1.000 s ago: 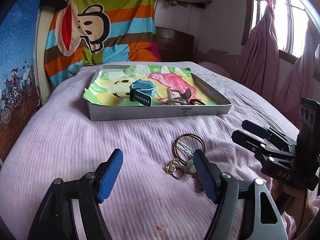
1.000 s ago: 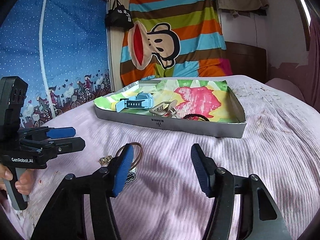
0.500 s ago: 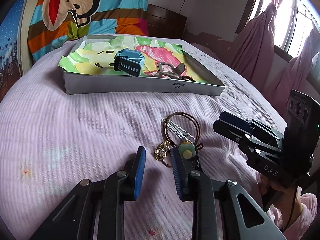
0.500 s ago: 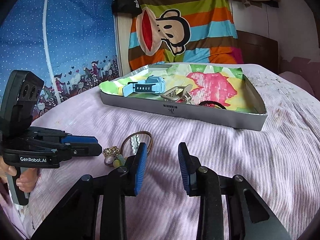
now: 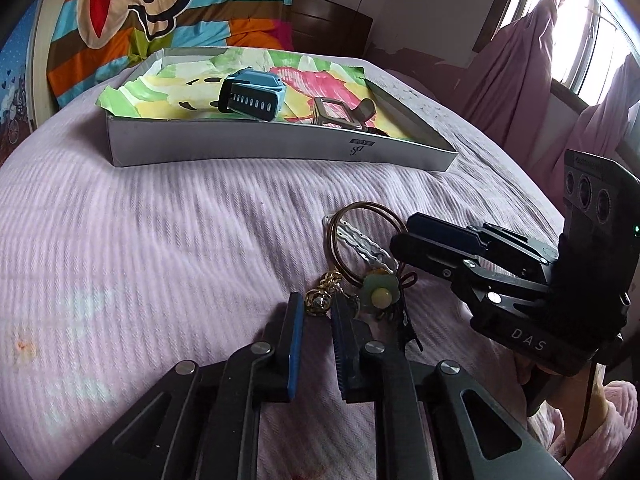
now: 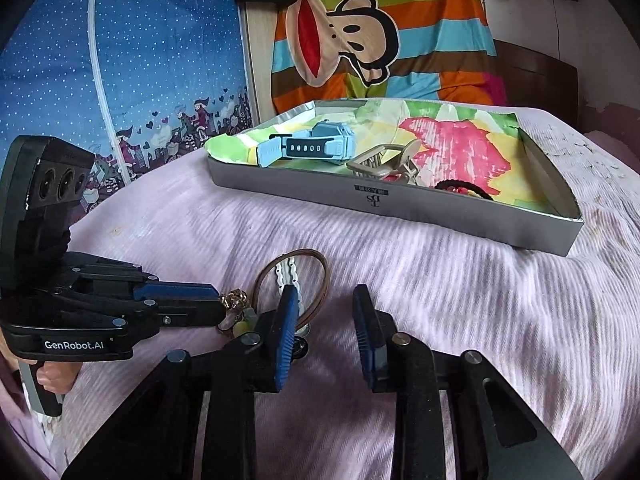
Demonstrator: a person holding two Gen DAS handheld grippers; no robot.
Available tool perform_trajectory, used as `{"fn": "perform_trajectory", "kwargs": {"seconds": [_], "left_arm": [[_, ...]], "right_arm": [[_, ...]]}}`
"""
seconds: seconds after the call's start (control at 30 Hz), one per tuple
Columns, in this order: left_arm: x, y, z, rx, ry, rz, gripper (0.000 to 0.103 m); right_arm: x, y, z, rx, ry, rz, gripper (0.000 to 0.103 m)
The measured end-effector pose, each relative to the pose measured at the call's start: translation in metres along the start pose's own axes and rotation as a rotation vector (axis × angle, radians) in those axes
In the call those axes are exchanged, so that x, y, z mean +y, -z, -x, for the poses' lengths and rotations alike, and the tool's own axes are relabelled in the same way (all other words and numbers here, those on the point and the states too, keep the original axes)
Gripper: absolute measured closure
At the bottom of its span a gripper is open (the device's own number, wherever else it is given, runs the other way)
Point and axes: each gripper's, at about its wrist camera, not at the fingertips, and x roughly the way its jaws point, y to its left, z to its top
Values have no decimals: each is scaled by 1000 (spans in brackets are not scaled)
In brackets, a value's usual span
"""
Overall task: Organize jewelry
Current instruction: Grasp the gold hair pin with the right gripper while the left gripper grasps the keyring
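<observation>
A small pile of jewelry lies on the lilac bedspread: a gold trinket [image 5: 318, 300], a brown bangle [image 5: 362, 208], a white wavy clip [image 5: 356, 240] and a green flower hair tie [image 5: 378, 290]. My left gripper [image 5: 316, 302] is shut on the gold trinket [image 6: 234, 300], its blue pads pressing on either side. My right gripper [image 6: 325, 312] is open and narrow with nothing between its pads; its left finger [image 6: 288, 320] rests over the bangle [image 6: 308, 258]. The grey tray [image 5: 240, 148] farther back holds a blue watch [image 5: 252, 94], a beige hair claw [image 5: 336, 114] and a black hair tie [image 6: 464, 186].
Colourful paper [image 6: 452, 148] lines the tray. A striped monkey-print blanket [image 6: 360, 40] hangs behind the bed, with a blue starry curtain [image 6: 140, 60] at left and pink curtains [image 5: 520, 80] by the window. A hand [image 6: 56, 376] grips the left tool's handle.
My left gripper moved forward and down and shut from wide open onto the gold trinket. My right gripper narrowed and came in close to the pile.
</observation>
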Motion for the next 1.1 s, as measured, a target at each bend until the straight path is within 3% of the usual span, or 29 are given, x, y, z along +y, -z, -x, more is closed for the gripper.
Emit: {"fn": "perform_trajectory", "kwargs": {"seconds": [0.1,0.17,1.1], "left_arm": [[0,1,0,-1,-2,-3,91],[1,1,-1,0,-1,0,100],[11,5,12,-90,49,50,102]], "right_arm": [[1,1,-3,11,-2,1,91],[2,1,-3,9,-2,-1,97],[-5,1,5,-48,3,-42,100]]}}
